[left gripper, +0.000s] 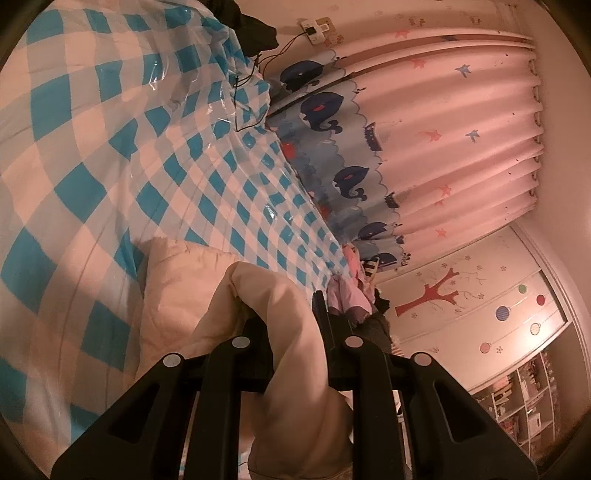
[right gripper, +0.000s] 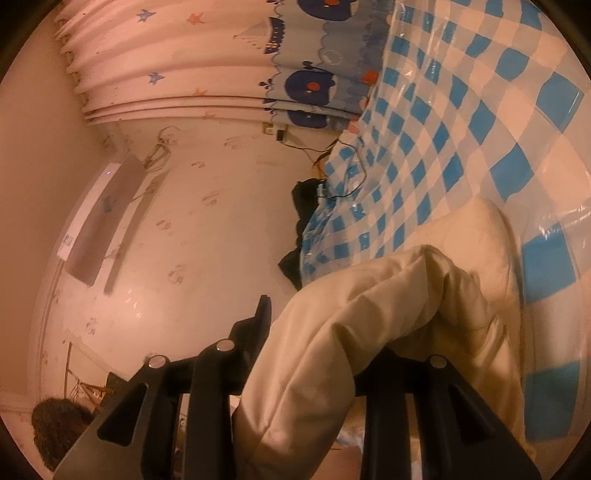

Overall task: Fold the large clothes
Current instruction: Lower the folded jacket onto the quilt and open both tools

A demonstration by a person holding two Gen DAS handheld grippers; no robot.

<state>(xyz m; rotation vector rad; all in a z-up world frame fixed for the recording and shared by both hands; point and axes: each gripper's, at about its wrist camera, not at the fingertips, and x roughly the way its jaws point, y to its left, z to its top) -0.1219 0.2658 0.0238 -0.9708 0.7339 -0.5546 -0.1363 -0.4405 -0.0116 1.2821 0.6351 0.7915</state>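
Left tongs: the black two-finger left gripper (left gripper: 284, 314) is clenched on a bunched edge of the cream-coloured, soft padded garment (left gripper: 295, 369), which hangs down between its fingers toward the lens.
Right tongs: the black two-finger right gripper (right gripper: 332, 332) is likewise closed on a thick roll of the same cream garment (right gripper: 351, 332); only one finger (right gripper: 260, 314) is visible, the other is buried under cloth.
Garment's place: part is lifted in both grips, and the rest lies on the blue-and-white checked bed cover under clear plastic sheeting (left gripper: 110, 147), trailing away from the fingers.
Done so far: by the look of it, one edge has been picked up at two points, so a fold seems under way; no finished crease can be seen.
Left to do: judging from the loose heap, the raised edge has yet to be carried over, laid flat and smoothed, and further folds probably follow.
Hidden: the garment's full outline, sleeves and collar cannot be made out, so its type is uncertain.
Cut off: its lower end runs out of both views.
Hard to read: the dim orange light and fisheye bend blur the pink whale-print curtain (left gripper: 424, 129) and the dark pile of clothes (left gripper: 255, 26) at the bed's far end.
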